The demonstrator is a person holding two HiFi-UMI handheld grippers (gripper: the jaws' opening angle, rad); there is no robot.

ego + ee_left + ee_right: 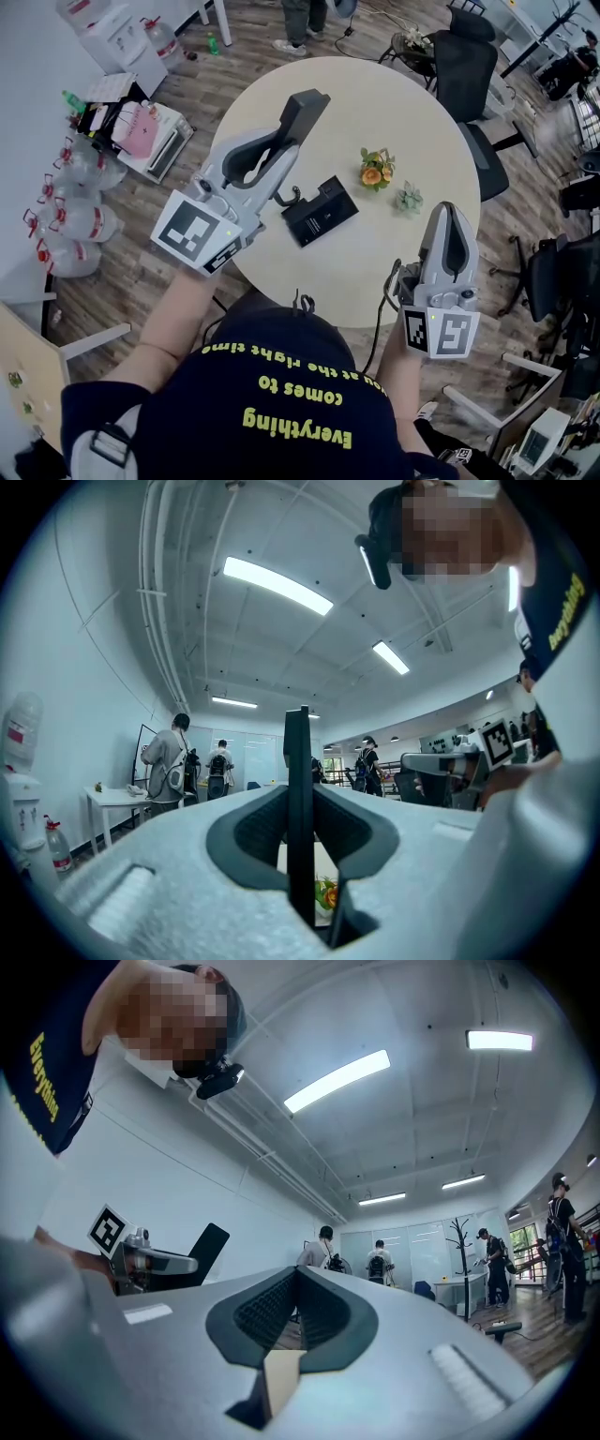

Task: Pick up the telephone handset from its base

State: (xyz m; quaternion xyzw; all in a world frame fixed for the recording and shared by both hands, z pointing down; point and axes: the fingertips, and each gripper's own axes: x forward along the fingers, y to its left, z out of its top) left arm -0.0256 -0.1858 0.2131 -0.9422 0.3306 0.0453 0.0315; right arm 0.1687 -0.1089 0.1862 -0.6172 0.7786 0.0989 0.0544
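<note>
Round pale counter on a wood plank floor. Black office chairs sit at the far right, and water jugs are clustered along the left wall. Open office with strip lights overhead and people standing at the back.

Left tool: jaws drawn in close, clamped on the black handset. The handset is gripped edge-on, its end poking past the tips. It is held up over the counter, clear of its base, which lies flat near the middle.

Right tool: jaws fully together, nothing between them. It hangs over the counter's near right edge.

Count: two tools, one handset, one base, and two small plants, an orange-flowered one and a green one.
</note>
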